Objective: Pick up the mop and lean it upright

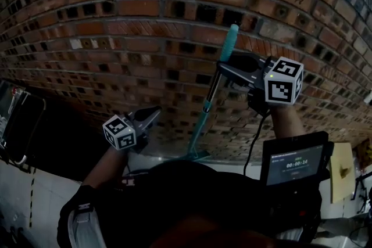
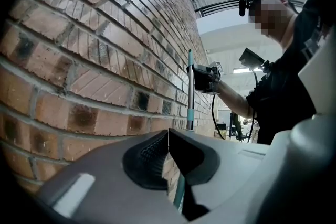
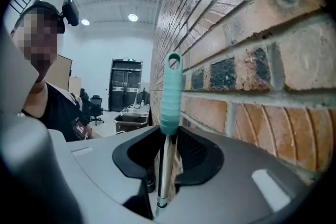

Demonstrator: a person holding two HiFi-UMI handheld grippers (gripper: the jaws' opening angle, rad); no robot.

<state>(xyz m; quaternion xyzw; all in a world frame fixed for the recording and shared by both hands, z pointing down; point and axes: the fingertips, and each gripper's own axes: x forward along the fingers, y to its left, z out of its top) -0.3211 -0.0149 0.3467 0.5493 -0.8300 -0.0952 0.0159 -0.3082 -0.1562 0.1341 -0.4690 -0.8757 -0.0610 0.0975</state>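
Note:
The mop (image 1: 199, 128) stands nearly upright against the brick wall (image 1: 116, 26), with its flat teal head (image 1: 195, 155) at the wall's foot. The pole is metal above and teal below, topped by a teal grip (image 1: 230, 39). My right gripper (image 1: 224, 69) is shut on the metal pole just under that grip. The right gripper view shows the mop grip (image 3: 170, 92) rising out of the right gripper (image 3: 167, 136). My left gripper (image 1: 150, 116) is lower, to the left of the pole and apart from it. In the left gripper view the left gripper (image 2: 168, 132) has its jaw tips together, holding nothing, and the mop pole (image 2: 190, 94) stands beyond.
A small screen (image 1: 293, 162) hangs under my right forearm, and a yellowish sheet (image 1: 343, 168) lies beside it. A dark framed object (image 1: 17, 119) stands at the far left. Pale floor (image 1: 35, 200) runs along the wall's base. Carts and chairs (image 3: 128, 113) stand far down the hall.

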